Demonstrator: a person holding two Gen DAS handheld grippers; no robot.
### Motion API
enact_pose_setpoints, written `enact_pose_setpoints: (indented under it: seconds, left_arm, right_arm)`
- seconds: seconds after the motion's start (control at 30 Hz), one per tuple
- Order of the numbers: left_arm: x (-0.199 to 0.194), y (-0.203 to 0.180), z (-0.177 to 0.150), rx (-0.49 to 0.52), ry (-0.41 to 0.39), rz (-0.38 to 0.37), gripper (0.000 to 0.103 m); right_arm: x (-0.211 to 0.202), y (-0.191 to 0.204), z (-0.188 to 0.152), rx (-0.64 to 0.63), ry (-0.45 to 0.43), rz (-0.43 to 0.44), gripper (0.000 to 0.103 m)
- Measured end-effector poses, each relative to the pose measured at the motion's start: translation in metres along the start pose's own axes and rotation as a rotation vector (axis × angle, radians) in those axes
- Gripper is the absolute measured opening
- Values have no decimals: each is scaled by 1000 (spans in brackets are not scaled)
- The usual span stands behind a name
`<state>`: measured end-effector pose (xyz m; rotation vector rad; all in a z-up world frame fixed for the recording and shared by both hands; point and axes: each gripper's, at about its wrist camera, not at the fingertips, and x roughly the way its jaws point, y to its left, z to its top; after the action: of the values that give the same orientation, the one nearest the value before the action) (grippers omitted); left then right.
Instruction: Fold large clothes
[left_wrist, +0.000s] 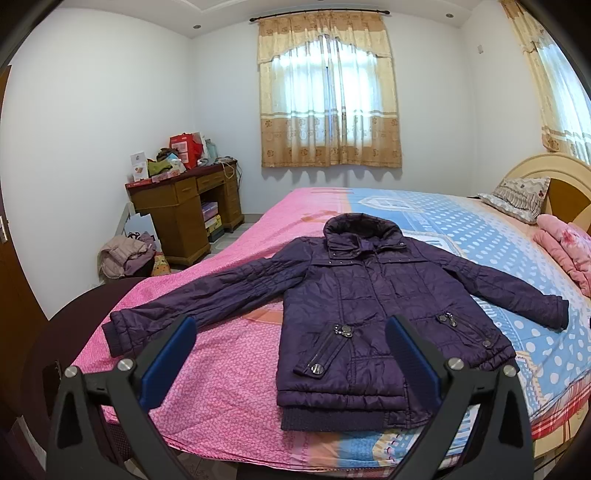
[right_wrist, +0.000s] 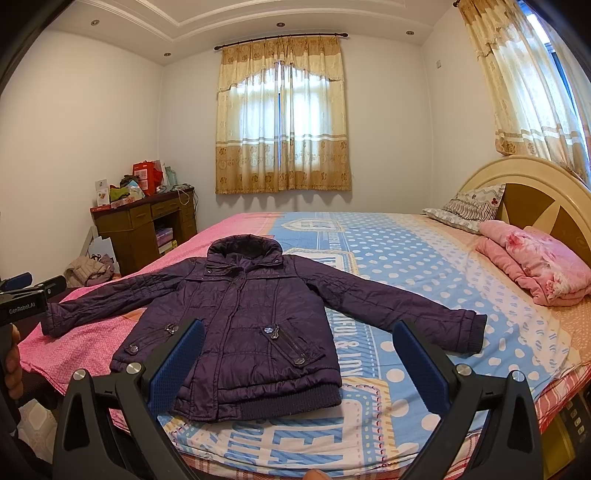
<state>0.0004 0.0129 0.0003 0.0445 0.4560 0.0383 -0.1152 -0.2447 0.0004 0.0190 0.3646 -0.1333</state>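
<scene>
Purple hooded jacket lies flat and face-up near the foot edge of the bed, sleeves spread wide, and both tools hang back off it: left gripper and right gripper each with jaws spread wide, nothing between the pads. The risk, as I read it: that quilted shell looks slick and puffy, so a shallow pinch on a cuff could slip out mid-fold. With the knit hem so close to the mattress edge, a dragged sleeve could pull the whole jacket off.

soft daylight through curtained window; sharp focus; fisheye bends edges, dark corner vignette.
</scene>
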Motion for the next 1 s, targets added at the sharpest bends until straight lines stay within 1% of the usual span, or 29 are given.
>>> enact_pose_setpoints:
  seconds: [1.0]
  left_arm:
    - [2, 3, -3, -13, 1, 5, 103]
  right_arm:
    - [3, 3, -3, -5, 11, 10, 102]
